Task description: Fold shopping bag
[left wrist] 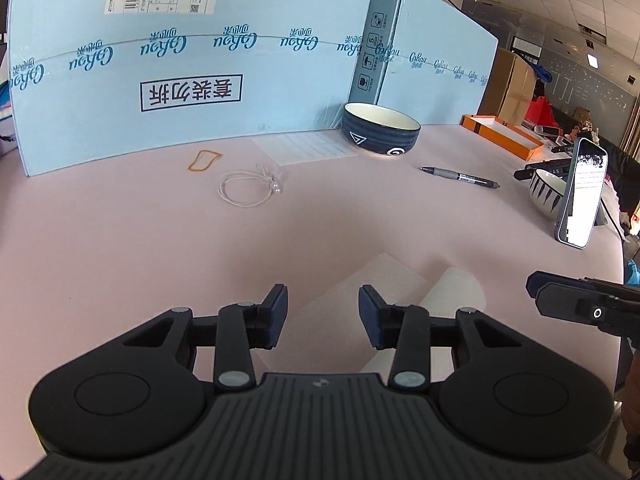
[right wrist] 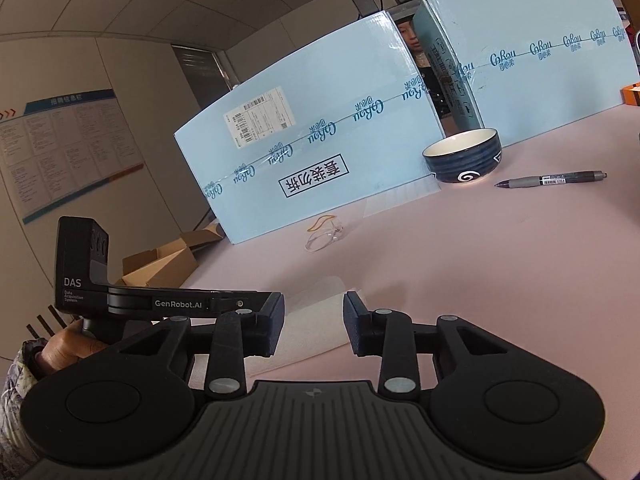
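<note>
Through my left wrist camera, my left gripper fills the bottom of the frame, its jaws partly apart with nothing pinched between the pads. The shopping bag, a thin, pale, see-through sheet, lies flat on the pink table just beyond and under the fingertips. At the right edge my right gripper pokes in. Higher up sit a dark blue bowl, a grey pen, a white cord loop and an orange rubber band, all before the light blue cartons. A phone stands at right.

Through my right wrist camera, my right gripper is likewise half open and empty, the bag lying below its fingers. My left gripper reaches in from the left, my hand on its handle. The bowl and pen lie upper right.
</note>
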`<state>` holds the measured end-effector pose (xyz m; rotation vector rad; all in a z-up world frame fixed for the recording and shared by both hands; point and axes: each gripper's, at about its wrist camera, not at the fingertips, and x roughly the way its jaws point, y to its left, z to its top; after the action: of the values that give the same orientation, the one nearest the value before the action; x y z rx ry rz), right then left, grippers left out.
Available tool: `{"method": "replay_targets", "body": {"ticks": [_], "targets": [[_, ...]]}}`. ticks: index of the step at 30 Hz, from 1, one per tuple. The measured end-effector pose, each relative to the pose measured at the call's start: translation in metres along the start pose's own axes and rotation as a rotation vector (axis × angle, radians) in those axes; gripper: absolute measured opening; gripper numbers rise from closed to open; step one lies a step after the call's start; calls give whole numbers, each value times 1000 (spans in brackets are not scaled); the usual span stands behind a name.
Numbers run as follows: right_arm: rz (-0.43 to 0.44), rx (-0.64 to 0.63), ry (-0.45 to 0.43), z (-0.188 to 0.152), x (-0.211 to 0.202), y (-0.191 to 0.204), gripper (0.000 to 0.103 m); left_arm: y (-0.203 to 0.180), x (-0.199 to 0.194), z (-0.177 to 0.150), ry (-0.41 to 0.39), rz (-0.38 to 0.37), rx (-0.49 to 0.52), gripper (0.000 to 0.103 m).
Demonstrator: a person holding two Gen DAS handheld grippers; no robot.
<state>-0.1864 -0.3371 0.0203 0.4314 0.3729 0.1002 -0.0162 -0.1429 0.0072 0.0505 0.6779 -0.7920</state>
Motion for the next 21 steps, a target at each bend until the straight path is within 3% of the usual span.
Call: {"method": "replay_targets", "body": {"ticks": [3,5,10,16,21], "targets": [[8,-3,21,-1,10,4,32,4,2,-5,-11,-20,3,33],[23,-6,23,-2,14,8,33,6,0,-6,-18,-46,-5,21],[40,-32,19,-7,18,19,38,9,0,-8,-20,-100,-17,2],[13,-22,16,-10,18,23,42,14,-7,-8,-50,-122,-50,1],[33,-4,18,-14,20,29,42,26,-25,-6,-150,-201,-123,0]]}}
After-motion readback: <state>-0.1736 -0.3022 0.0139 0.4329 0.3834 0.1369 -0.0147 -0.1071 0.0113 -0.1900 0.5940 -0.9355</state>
